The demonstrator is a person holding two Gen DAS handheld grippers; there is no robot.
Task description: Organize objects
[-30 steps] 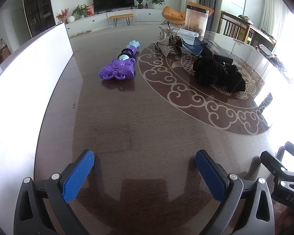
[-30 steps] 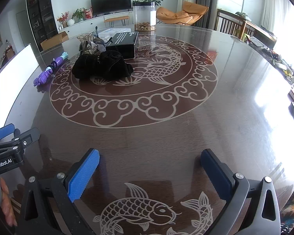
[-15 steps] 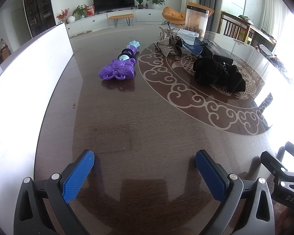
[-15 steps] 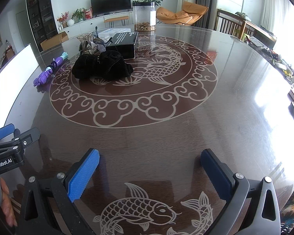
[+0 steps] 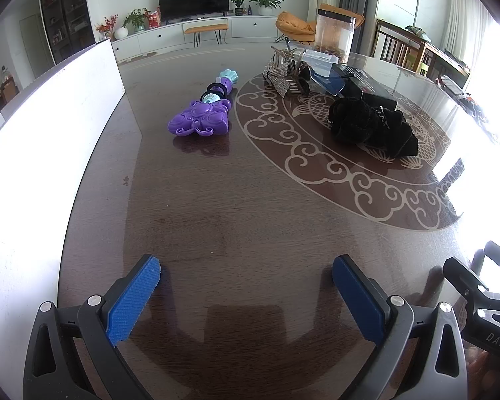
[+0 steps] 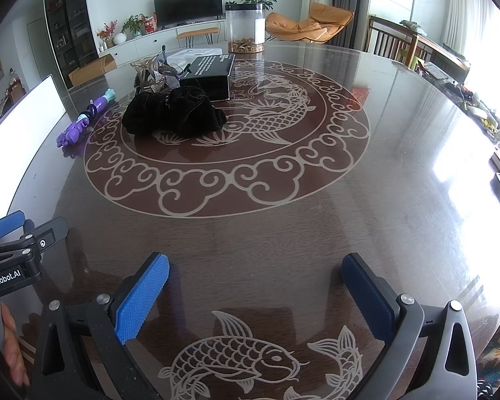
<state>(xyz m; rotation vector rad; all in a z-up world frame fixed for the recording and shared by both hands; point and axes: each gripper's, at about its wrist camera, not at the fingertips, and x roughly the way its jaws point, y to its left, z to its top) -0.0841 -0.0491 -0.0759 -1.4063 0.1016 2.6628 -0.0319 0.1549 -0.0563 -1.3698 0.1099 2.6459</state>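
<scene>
The purple plastic toy wand lies at eleven o'clock from the left gripper, its long axis running away toward one o'clock. It sits nearer the left gripper than the right gripper. Both grippers are spread wide, holding nothing.

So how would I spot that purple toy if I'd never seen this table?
Find the round scroll pattern on the dark table. Just outside its left edge, toward the white board, lies the purple toy, alone. It is the only brightly coloured thing; its neighbours are black or clear.
</scene>
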